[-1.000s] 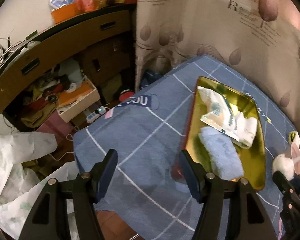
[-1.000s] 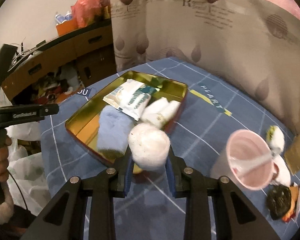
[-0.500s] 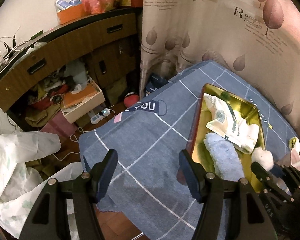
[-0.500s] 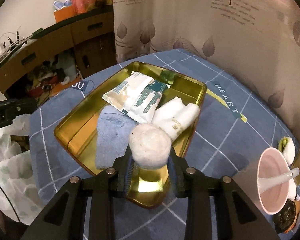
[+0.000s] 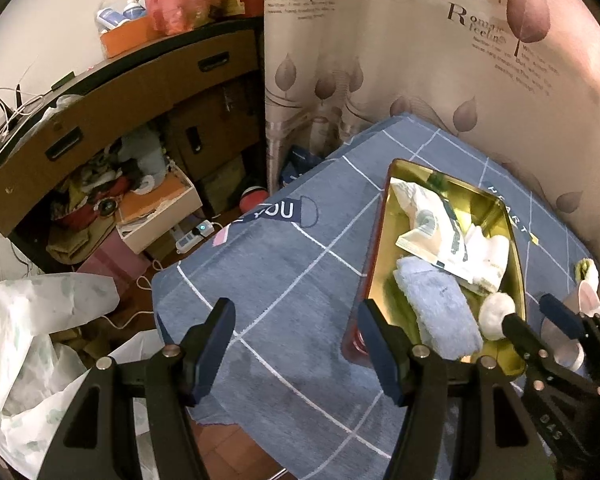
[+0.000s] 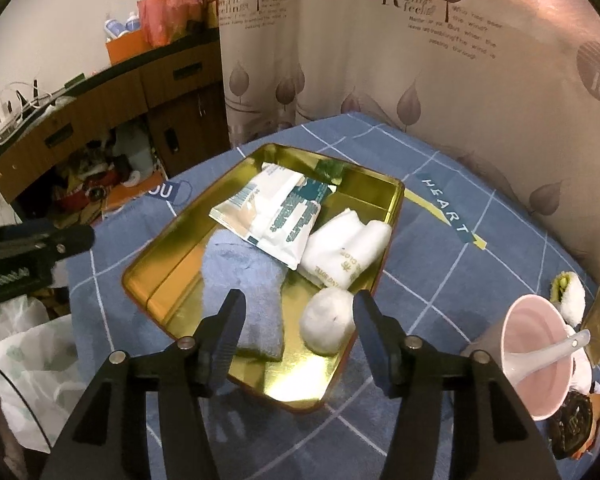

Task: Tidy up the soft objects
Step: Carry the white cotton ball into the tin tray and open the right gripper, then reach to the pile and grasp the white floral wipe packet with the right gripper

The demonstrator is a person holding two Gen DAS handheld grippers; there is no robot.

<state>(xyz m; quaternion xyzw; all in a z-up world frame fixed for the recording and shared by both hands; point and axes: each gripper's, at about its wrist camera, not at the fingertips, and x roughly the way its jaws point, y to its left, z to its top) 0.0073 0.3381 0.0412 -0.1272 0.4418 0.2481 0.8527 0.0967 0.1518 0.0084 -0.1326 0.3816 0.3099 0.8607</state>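
Note:
A gold tin tray [image 6: 162, 254] [image 5: 518, 264] sits on the blue checked cloth. In it lie a blue folded towel [image 6: 242, 276] [image 5: 436, 308], a tissue pack [image 6: 274, 210] [image 5: 428, 224], a white rolled towel [image 6: 346, 250] and a white fluffy ball [image 6: 328, 320] [image 5: 496, 314]. My right gripper [image 6: 298, 322] is open just above the ball, which rests in the tray near its right finger. My left gripper [image 5: 296, 334] is open and empty over the cloth, left of the tray.
A pink cup with a white spoon [image 6: 540, 348] stands right of the tray, with a small white and green item [image 6: 568, 292] and dark snacks [image 6: 572, 424] nearby. A cluttered wooden cabinet [image 5: 112, 120] and a white plastic bag [image 5: 32, 340] are left of the table. A leaf-print curtain [image 6: 420, 60] hangs behind.
My right gripper carried the white ball over the tray, opened, and let it drop into the tray's near right corner. My left gripper stayed open over the cloth.

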